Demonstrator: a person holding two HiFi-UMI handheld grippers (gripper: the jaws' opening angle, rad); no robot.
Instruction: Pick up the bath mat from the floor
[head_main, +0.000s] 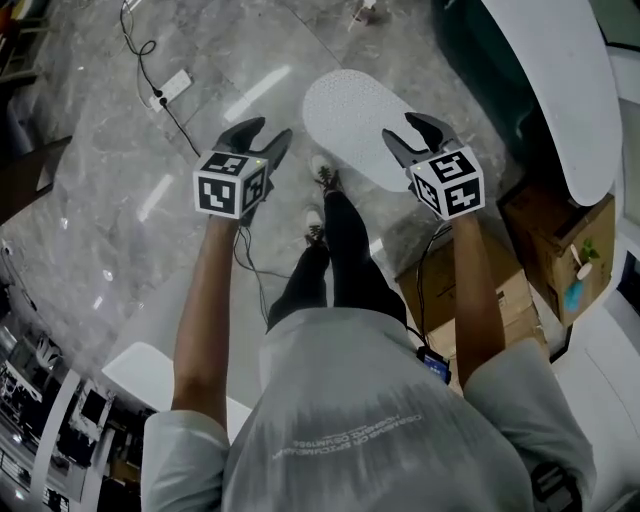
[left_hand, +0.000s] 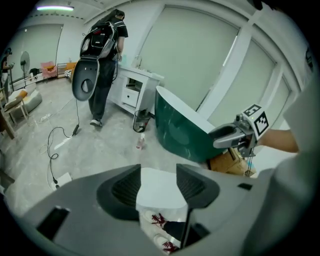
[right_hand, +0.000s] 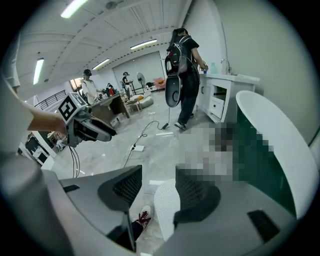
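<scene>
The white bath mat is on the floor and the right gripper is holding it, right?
No. The bath mat is on the floor, but the right gripper is not holding it: the right gripper view shows its jaws apart and empty.

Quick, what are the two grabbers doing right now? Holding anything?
Left gripper: open, holding nothing.
Right gripper: open, holding nothing.
The white oval textured bath mat lies on the grey marble floor.
</scene>
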